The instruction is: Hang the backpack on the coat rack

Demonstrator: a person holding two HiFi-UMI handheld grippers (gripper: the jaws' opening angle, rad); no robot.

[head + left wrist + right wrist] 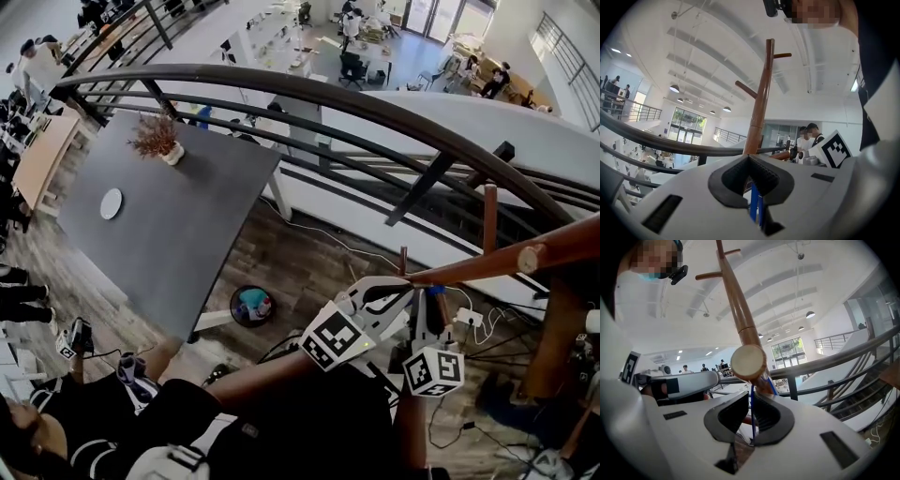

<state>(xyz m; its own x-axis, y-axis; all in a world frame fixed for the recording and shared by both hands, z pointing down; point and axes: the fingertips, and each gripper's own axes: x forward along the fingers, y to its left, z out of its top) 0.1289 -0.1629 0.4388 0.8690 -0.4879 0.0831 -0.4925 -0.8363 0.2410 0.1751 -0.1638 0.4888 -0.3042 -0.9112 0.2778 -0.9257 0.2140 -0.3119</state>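
While both tools share one thin strap, the step in hand looks like threading the blue hanging loop over the peg of the coat rack. To do it well, spread the loop wide, lift it clear of the peg's round end, slide it well along the wood, and only then let go. The left gripper has its jaws pressed together on the loop. The right gripper is likewise clamped on a strand that runs up to the peg's end. Whether the loop is already round the peg cannot be told. The backpack hangs as a dark bulk beneath both grippers, close against the person.
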